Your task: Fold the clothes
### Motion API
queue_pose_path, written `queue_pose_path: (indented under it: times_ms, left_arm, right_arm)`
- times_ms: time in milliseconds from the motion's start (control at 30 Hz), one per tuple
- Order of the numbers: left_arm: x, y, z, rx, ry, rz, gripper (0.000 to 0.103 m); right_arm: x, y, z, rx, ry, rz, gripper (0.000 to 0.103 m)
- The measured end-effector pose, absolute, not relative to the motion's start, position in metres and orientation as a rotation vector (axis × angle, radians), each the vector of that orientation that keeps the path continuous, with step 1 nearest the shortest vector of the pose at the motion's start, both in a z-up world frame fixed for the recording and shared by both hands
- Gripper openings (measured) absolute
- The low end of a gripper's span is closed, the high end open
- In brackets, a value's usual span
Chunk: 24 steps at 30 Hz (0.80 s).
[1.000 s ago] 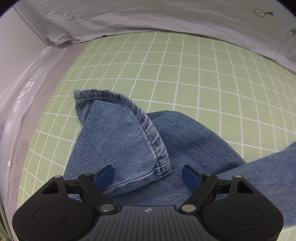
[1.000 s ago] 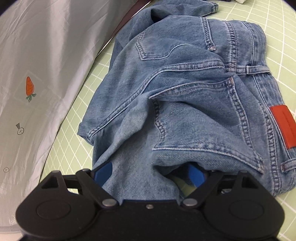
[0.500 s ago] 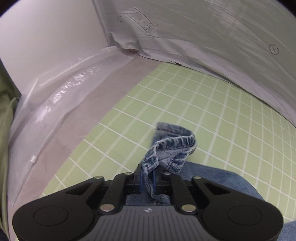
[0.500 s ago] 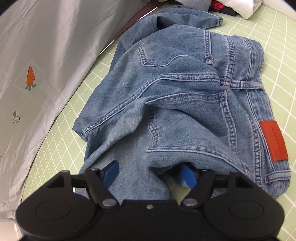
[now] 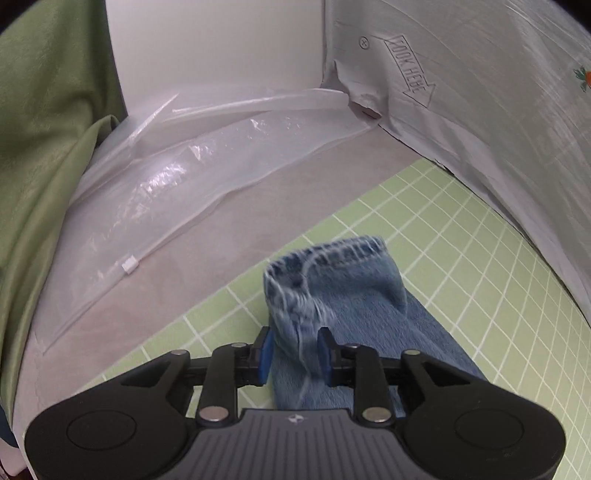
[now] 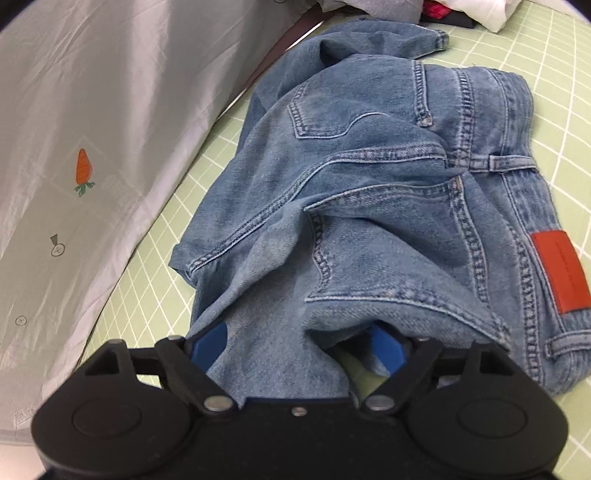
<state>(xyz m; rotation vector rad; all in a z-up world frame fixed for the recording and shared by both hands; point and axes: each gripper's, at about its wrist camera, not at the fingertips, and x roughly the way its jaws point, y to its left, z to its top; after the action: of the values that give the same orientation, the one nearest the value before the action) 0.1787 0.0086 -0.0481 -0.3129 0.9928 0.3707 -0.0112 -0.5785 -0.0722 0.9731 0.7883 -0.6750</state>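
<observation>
A pair of blue jeans lies on the green grid mat. In the left wrist view my left gripper [image 5: 294,354] is shut on the hem end of one jeans leg [image 5: 332,284] and holds it lifted above the mat [image 5: 480,280]. In the right wrist view the seat of the jeans [image 6: 369,192], with back pockets and an orange patch [image 6: 559,271], lies crumpled on the mat. My right gripper [image 6: 295,349] is open, its blue pads on either side of a bunched denim fold near the seat.
A grey printed sheet [image 5: 480,92] borders the mat; it also shows in the right wrist view [image 6: 92,129]. A clear plastic bag [image 5: 177,184] lies on the bare table at left. Green fabric [image 5: 40,129] hangs at far left. Other clothes [image 6: 461,11] are piled beyond the jeans.
My left gripper closed on the jeans leg hem and lifted it, swinging toward the table's left corner. My right gripper stayed open and drew back slightly from the jeans seat.
</observation>
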Motion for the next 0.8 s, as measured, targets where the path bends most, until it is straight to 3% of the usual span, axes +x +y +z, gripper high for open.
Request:
queue_pose_path:
  times_ms: [167,267,333,400,467,733,800]
  left_arm:
    - [0.15,-0.02,-0.051,-0.289,1.037,0.307,0.032]
    - [0.134,-0.029,-0.051,-0.281,1.053,0.308,0.047]
    - [0.128,-0.029,-0.053,-0.306,1.072,0.324,0.051]
    - [0.123,-0.028,-0.056,-0.338,1.091,0.327,0.054]
    - [0.122,-0.028,-0.059,-0.37,1.101,0.321,0.058]
    - [0.122,-0.032,-0.07,-0.469,1.13,0.316,0.057]
    - [0.123,-0.034,-0.073,-0.482,1.145,0.317,0.049]
  right_arm:
    - [0.001,-0.581,-0.077,0.857,0.846,-0.648,0.086]
    - [0.0,-0.586,-0.077,0.886,0.841,-0.66,0.085]
    - [-0.005,-0.587,-0.076,0.915,0.826,-0.682,0.075]
    - [-0.012,-0.589,-0.076,0.894,0.835,-0.699,0.035]
    - [-0.02,-0.591,-0.075,0.871,0.835,-0.692,0.018]
    - [-0.065,-0.582,-0.035,0.709,0.746,-0.698,0.002]
    - [-0.074,-0.579,-0.022,0.661,0.723,-0.714,0.002]
